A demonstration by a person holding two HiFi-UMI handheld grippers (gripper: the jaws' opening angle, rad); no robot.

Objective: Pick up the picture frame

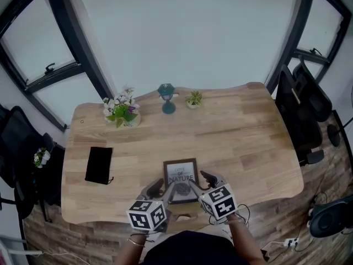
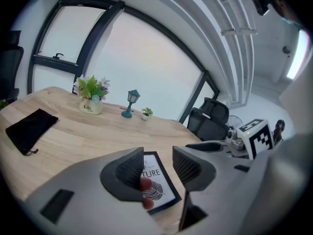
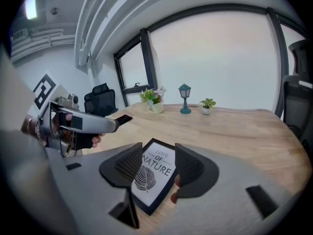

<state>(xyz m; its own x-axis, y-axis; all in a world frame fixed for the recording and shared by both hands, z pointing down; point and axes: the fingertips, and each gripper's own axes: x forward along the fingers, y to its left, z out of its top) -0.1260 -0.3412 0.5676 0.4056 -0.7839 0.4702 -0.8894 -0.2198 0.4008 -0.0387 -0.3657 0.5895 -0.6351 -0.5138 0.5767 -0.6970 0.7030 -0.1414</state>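
Left gripper (image 1: 158, 191): jaws about half apart, nothing between them, touching nothing. Picture frame (image 1: 181, 180) lies flat on the table (image 1: 248, 126), just ahead of and below both grippers, between them. It looks light, stiff and thin, with a front that is probably slick and fragile, so I'd pinch the dark border at a side edge. Right gripper (image 1: 204, 183): similar gap, empty.

— What did the left gripper (image 2: 157, 166) look like?
— Pale grey moulded shells, with dark ribbed pads (image 2: 131, 168) inside the jaws. The right gripper (image 3: 159, 163) matched it.
— Any markings?
— Each carried a white marker cube (image 1: 147, 215) printed with black squares. Just behind that cube was a thin bracelet (image 1: 135, 240), and beside it a dark top (image 1: 190, 250).
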